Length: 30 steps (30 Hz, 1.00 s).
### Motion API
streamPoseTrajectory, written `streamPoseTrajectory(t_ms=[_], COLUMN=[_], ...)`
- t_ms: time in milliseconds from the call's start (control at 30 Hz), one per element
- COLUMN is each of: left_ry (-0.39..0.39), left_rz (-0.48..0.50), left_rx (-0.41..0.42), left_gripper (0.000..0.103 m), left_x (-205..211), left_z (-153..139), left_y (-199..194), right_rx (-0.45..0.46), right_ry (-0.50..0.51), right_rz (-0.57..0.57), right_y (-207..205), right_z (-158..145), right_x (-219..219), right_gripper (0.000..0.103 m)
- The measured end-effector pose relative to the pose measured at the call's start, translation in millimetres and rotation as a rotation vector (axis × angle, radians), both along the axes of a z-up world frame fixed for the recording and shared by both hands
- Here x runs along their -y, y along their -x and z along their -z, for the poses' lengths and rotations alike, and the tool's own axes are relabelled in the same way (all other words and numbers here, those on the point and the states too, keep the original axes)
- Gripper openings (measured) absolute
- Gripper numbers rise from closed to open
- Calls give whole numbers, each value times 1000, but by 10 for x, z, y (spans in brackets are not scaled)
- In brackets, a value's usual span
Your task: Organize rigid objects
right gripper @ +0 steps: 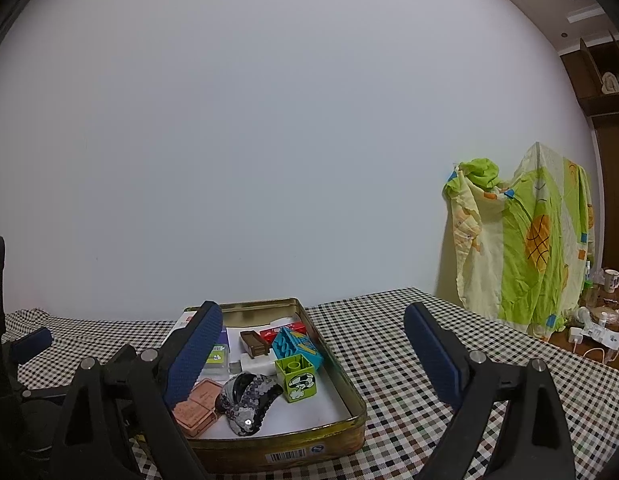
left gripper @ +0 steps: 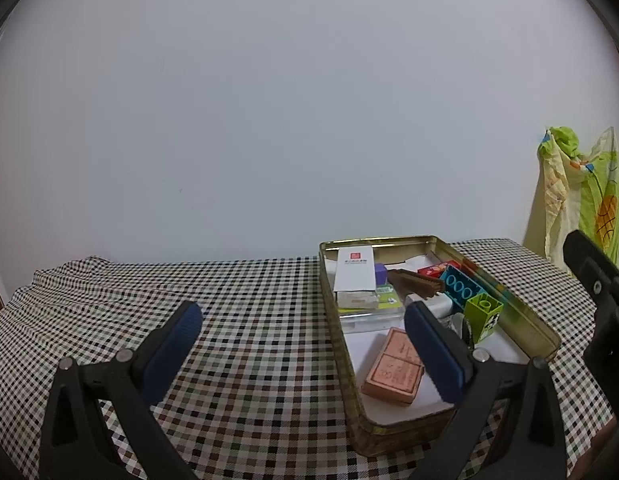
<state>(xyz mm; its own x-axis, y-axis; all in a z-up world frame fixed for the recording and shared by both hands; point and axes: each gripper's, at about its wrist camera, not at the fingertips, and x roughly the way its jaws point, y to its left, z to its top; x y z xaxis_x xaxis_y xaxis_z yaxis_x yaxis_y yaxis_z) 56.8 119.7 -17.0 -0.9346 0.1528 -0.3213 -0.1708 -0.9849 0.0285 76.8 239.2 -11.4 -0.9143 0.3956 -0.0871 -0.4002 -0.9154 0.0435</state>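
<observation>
Right now I have both grippers hanging over the checked cloth (left gripper: 249, 320) with nothing in them: the left gripper (left gripper: 303, 354) is spread wide, its right finger over the tin (left gripper: 545, 334), and the right gripper (right gripper: 313, 356) is just as wide, its left finger over the tin's near-left part. As I read it, they stand apart because the sorting looks done. Everything rigid I can see lies inside the tin: white box (left gripper: 354, 274), brown comb (left gripper: 415, 282), blue brick (left gripper: 461, 290), green block (right gripper: 296, 377), pink box (left gripper: 394, 370), sequin clip (right gripper: 247, 400). Beyond the table a green sheet (right gripper: 521, 248) is draped, well apart. If I reach in again, the tin's raised rim and the tall green block would be in my way.
</observation>
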Motion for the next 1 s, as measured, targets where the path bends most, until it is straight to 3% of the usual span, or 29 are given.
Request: streamPoseTrajectory(t_ms=[1000], left_ry=[3], left_rz=[-2], left_rx=[3], left_gripper=[102], left_x=[9], left_z=[3], left_y=[-8], right_rx=[-5], right_ry=[-5], right_rz=[-2], right_y=[-22], right_z=[-11], right_x=[20], right_gripper=[94])
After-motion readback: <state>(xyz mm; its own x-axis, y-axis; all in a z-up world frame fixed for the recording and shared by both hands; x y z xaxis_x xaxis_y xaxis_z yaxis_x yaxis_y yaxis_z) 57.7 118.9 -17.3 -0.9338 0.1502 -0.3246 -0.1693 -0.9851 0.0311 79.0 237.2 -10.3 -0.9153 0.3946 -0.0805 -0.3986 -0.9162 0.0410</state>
